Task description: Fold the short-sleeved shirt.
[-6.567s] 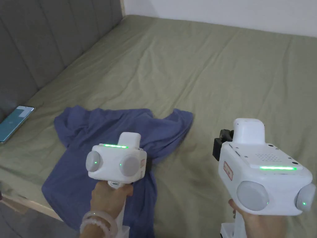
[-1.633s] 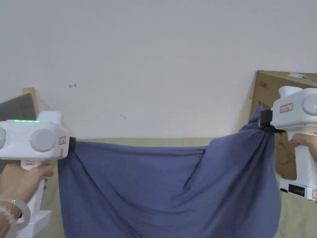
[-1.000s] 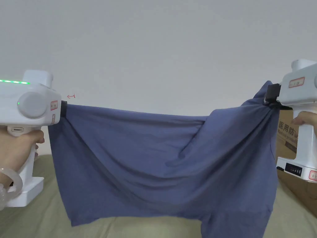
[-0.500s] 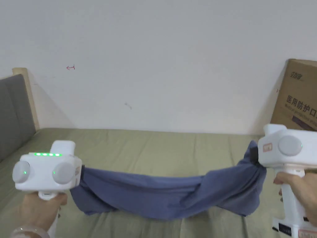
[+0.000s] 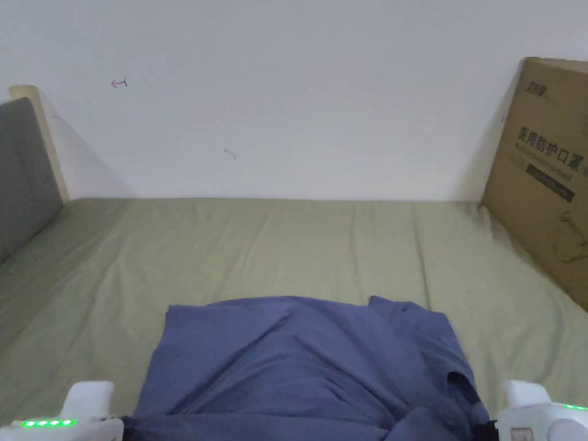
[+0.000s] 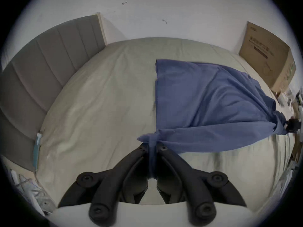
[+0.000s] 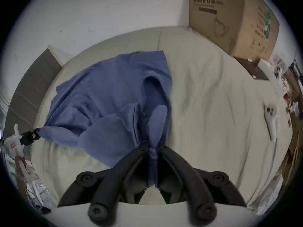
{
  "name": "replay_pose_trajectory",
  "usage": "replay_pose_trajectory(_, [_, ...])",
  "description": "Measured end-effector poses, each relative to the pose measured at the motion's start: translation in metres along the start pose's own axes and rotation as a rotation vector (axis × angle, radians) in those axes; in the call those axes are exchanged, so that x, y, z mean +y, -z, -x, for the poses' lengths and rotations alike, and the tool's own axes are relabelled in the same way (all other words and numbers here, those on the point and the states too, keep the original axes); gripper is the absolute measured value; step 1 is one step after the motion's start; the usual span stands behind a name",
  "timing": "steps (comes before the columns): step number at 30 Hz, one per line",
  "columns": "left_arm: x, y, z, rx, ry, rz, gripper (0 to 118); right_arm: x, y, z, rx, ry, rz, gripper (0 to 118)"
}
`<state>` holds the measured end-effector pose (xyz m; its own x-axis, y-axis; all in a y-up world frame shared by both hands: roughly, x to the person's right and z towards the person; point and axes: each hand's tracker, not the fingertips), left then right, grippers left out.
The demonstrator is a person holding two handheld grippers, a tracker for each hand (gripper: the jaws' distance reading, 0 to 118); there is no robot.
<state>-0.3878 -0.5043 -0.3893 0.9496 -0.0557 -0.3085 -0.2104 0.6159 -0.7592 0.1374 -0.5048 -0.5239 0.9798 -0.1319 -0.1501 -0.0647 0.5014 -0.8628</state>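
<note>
The blue short-sleeved shirt [image 5: 298, 362] lies spread on the olive bed sheet [image 5: 287, 241], its far hem flat and its near edge bunched. In the left gripper view my left gripper [image 6: 152, 147] is shut on the shirt's [image 6: 205, 99] near left corner. In the right gripper view my right gripper [image 7: 153, 146] is shut on a gathered wad of the shirt [image 7: 106, 96] at the near right. Both gripper bodies peek in at the head view's bottom corners, left [image 5: 74, 416] and right [image 5: 537, 410]. The right side of the cloth is rumpled, with a sleeve folded over.
A large cardboard box [image 5: 542, 166] stands on the bed's right side against the wall. A grey padded headboard [image 5: 23, 166] runs along the left. A phone [image 6: 36, 147] lies by the headboard. A white controller [image 7: 271, 122] rests on the sheet at the right.
The shirt, held up stretched between both grippers a second ago, has come down onto the bed and spread out. Both grippers dropped low toward the near edge, still holding the cloth.
</note>
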Motion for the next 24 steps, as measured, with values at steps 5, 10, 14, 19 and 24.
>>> replay_pose_trajectory(5, [-0.064,-0.046,0.006,0.036,0.047,0.008,6,-0.084,-0.049,-0.008,0.011,-0.013,0.033,7])
replay_pose_trajectory(10, [-0.121,-0.080,0.013,0.028,0.032,0.043,6,-0.140,-0.077,-0.019,0.002,-0.030,0.052,7])
replay_pose_trajectory(14, [-0.137,-0.088,0.013,-0.002,0.000,0.051,11,-0.149,-0.079,-0.026,-0.008,0.060,0.028,18])
replay_pose_trajectory(19, [-0.124,-0.109,0.001,-0.035,-0.045,-0.021,107,-0.126,-0.097,-0.015,-0.082,-0.014,-0.068,67])
replay_pose_trajectory(24, [-0.094,-0.126,-0.013,-0.125,-0.087,-0.082,70,-0.091,-0.117,0.005,0.008,-0.015,-0.169,23])
